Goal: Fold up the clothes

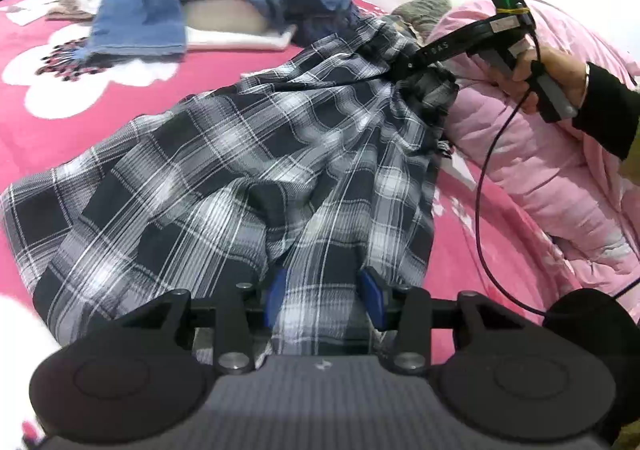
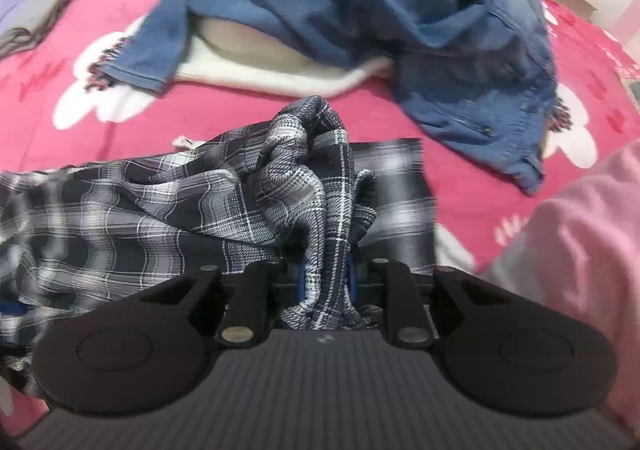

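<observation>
On the bed point(image 1: 224, 69), both grippers clamp the plaid shirt point(image 1: 248, 153): left gripper point(image 1: 325, 296), right gripper point(image 2: 326, 282). Spreading step. Next, probably pull it flat.

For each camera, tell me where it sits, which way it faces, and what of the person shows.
Left wrist: sits on the left tongs, looking forward and down over the plaid garment on the pink bedspread; the person's right hand holding the right tongs shows.
Right wrist: sits on the right tongs, facing down at bunched plaid cloth, blue denim clothes beyond; no hand shows.
Shared: plaid garment, denim clothes, bedspread, pink padded jacket.
</observation>
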The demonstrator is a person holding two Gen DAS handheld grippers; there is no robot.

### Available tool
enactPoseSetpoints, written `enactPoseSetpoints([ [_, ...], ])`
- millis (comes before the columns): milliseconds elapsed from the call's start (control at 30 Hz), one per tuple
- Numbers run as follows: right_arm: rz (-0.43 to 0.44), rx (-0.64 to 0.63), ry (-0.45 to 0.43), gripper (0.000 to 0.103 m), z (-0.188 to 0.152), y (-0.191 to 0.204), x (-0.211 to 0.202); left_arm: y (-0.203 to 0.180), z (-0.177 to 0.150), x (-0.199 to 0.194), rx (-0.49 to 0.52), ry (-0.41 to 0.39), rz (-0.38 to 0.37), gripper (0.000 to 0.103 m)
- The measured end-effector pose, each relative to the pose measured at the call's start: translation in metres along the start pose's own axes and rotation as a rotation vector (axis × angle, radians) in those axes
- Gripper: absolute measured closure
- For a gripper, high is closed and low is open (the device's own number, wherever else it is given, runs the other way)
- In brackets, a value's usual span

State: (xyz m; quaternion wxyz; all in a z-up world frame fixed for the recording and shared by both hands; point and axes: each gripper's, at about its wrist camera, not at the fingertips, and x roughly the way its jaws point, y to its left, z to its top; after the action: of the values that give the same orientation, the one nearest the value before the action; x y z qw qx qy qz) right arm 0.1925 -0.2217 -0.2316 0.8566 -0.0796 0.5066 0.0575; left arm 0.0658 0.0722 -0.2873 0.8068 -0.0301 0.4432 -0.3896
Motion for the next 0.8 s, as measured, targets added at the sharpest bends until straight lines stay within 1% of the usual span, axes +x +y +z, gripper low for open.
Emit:
enactPoseSetpoints([
  [133, -0.013, -0.002, 0.017, 0.087, -0.003, -0.014, 0.010, -0.003, 0.006, 0.011, 0.011, 0.005, -0.017, 0.060],
  [333, -0.047, -0.013, 0.033, 0.086, -0.006, -0.025, 0.031, -0.009, 0.010, 0.014, 0.020, 0.004, -0.021, 0.060],
  [367, -0.068, -0.035, 0.031, 0.083, -0.007, -0.024, 0.036, -0.010, 0.010, 0.015, 0.027, 0.003, -0.015, 0.060],
  [400, -0.090, -0.057, 0.029, 0.072, -0.009, -0.023, 0.042, -0.012, 0.009, 0.015, 0.033, 0.002, -0.009, 0.060],
  [433, -0.128, -0.092, 0.026, 0.067, -0.012, -0.021, 0.047, -0.013, 0.009, 0.015, 0.042, 0.000, -0.002, 0.060],
  [467, -0.151, -0.117, 0.022, 0.064, -0.014, -0.020, 0.049, -0.014, 0.008, 0.015, 0.051, -0.002, 0.003, 0.060],
  [533, -0.158, -0.129, 0.009, 0.062, -0.014, -0.018, 0.045, -0.017, 0.007, 0.014, 0.066, -0.006, 0.013, 0.060],
  [567, -0.171, -0.143, -0.017, 0.059, -0.014, -0.014, 0.038, -0.017, 0.006, 0.013, 0.069, -0.008, 0.015, 0.060],
  [600, -0.189, -0.164, -0.052, 0.051, -0.013, -0.011, 0.031, -0.017, 0.006, 0.013, 0.072, -0.010, 0.016, 0.060],
  [633, -0.202, -0.181, -0.092, 0.048, -0.012, -0.008, 0.022, -0.017, 0.005, 0.013, 0.074, -0.012, 0.017, 0.060],
  [667, -0.214, -0.182, -0.119, 0.043, -0.010, -0.007, 0.015, -0.017, 0.004, 0.012, 0.077, -0.014, 0.018, 0.060],
  [700, -0.234, -0.181, -0.140, 0.040, -0.007, -0.006, 0.010, -0.017, 0.003, 0.012, 0.074, -0.017, 0.018, 0.060],
  [800, -0.309, -0.168, -0.225, 0.039, 0.002, -0.005, -0.007, -0.017, 0.000, 0.009, 0.054, -0.026, 0.017, 0.060],
])
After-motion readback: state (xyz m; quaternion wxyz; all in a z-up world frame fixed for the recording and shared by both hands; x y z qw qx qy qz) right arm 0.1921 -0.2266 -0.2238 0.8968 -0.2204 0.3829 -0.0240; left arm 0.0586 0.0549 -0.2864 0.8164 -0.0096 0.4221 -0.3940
